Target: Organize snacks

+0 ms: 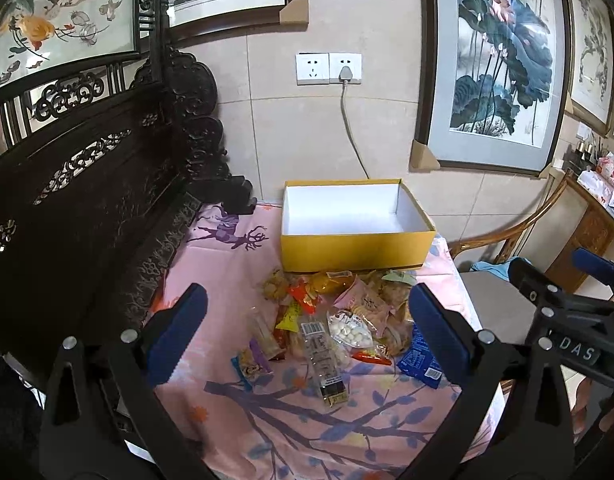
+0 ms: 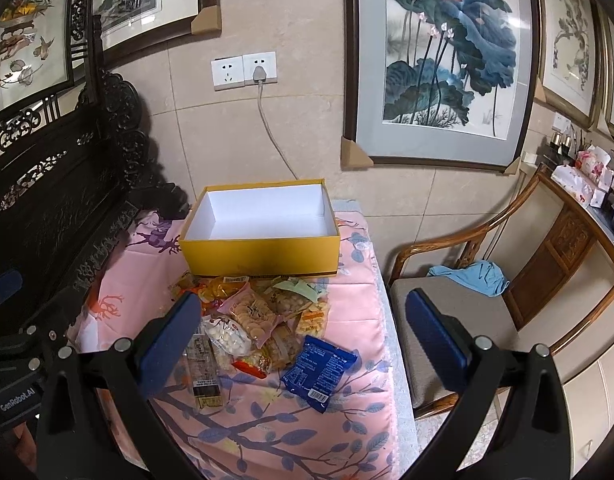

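We hover both tools, left tool (image 1: 307,328) and right tool (image 2: 303,328), released over the snack pile (image 2: 263,320), where one careless grab could drag neighbouring packets off the worktop (image 2: 359,280) instead of into the yellow box (image 2: 259,256).

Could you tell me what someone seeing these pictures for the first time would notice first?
The open yellow box, empty and white inside, stands out at the far end of the pink floral tablecloth. Right in front of it lies a jumble of snack packets, with a blue packet lying at the pile's right edge. Both the left gripper and right gripper hang open over the pile, holding nothing.
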